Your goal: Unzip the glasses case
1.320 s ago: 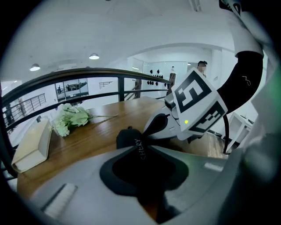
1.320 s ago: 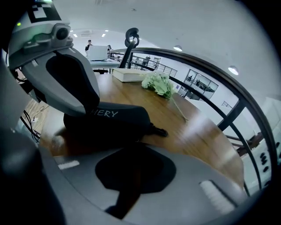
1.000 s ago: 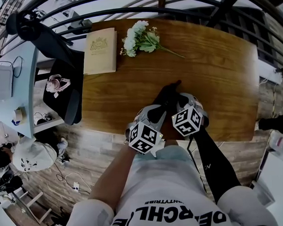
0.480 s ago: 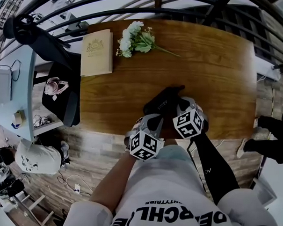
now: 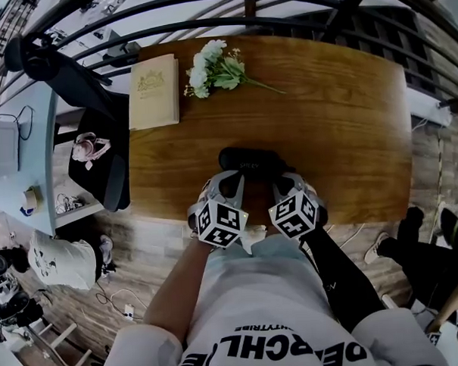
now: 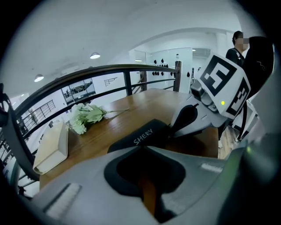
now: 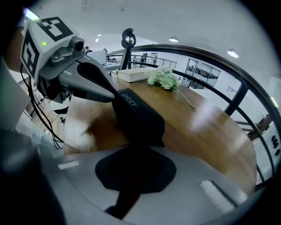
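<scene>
I hold both hands side by side, angled steeply down over the bench [image 5: 340, 120]. My left tool [image 5: 231, 180] is pressed together on one end of the glasses case [image 5: 247, 161] and my right tool [image 5: 282, 185] pinches the other. Flowers [image 5: 209, 65] and a book [image 5: 153, 91] lie well beyond the left tool

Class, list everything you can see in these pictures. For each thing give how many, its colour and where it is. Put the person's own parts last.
table: one, brown wood, centre
case: one, black with white lettering, near edge of the table, between the grippers
book: one, cream, far left corner of the table
flowers: one bunch, white and green, beside the book
railing: one, dark, curving behind the table
chair: one, black, left of the table
desk: one, pale, far left
shirt: one, white, bottom of the head view
left gripper: one, grey, shut on the case's left end
right gripper: one, grey, shut on its right end
</scene>
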Available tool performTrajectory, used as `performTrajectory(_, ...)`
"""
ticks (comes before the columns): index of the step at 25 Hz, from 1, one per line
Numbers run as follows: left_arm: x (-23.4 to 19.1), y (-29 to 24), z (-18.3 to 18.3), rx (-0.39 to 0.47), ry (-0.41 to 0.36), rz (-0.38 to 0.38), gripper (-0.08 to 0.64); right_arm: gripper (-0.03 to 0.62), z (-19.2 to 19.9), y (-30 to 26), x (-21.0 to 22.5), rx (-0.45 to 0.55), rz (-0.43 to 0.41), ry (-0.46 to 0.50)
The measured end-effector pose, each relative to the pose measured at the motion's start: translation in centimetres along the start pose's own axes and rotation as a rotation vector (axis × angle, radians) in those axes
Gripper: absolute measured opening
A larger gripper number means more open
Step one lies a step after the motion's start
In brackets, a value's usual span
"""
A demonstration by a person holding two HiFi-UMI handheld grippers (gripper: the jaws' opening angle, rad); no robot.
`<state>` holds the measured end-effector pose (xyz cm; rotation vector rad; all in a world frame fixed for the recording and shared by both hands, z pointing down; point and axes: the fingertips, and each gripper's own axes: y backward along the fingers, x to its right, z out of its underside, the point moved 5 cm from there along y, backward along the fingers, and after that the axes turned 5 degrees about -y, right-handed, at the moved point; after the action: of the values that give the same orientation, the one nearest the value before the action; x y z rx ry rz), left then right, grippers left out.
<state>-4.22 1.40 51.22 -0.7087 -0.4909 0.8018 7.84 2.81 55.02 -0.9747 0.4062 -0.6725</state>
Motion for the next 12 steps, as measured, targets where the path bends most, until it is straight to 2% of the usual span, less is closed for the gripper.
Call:
performTrajectory(6,-0.1,-0.4,-2.9,0.092,-0.043,-0.003,0.112,0.031,0.3,-0.3,-0.3,-0.006,0.010,-0.016)
performTrajectory(9,-0.4,-1.4,-3.3,0.082,-0.050,-0.008,0.112,0.031,0.2,-0.3,-0.2,-0.006,0.016,-0.018)
performTrajectory(12,-0.3,-2.0,-2.7,0.086,-0.014,0.005,0.106,0.031,0.2,-0.4,-0.2,-0.007,0.020,-0.022)
